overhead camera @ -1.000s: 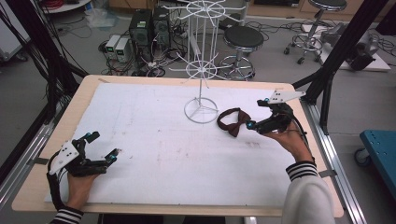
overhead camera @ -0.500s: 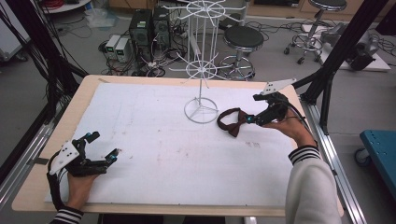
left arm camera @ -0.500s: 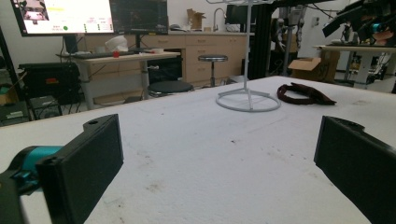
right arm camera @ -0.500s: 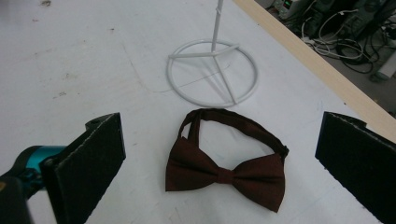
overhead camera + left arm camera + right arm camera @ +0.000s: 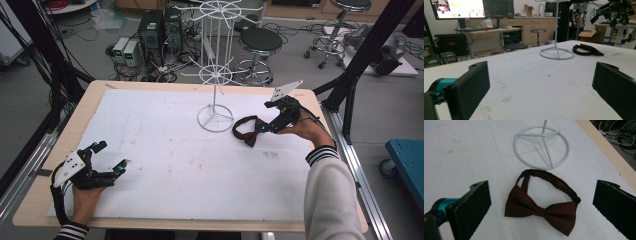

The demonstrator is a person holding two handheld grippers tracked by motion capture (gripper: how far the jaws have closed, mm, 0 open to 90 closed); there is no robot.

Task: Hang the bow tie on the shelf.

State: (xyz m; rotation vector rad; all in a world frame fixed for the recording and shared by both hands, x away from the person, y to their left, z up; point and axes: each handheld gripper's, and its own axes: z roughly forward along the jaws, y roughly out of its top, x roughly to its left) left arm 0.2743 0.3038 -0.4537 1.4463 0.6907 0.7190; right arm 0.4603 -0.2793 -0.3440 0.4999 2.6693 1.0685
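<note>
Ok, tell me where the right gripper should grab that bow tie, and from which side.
Grip the bow tie at its centre knot, probably coming straight down from above. It lies flat on the white table cover, and the knot is its narrowest, thickest part, between the two wings. The right gripper hangs over it with jaws open. Avoid the strap loop, which lies close to the stand's ring base.

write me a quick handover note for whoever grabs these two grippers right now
Left gripper: open, holding nothing, low over the white table cover at the near left.
Right gripper: open, poised above the dark red fabric bow tie, jaws either side of it, not gripping.
The bow tie lies flat, strap looped, just beside the ring base of the white wire display stand.
Done: nothing hung.
Left, probably: grasp the bow tie and hang it on the stand.
</note>
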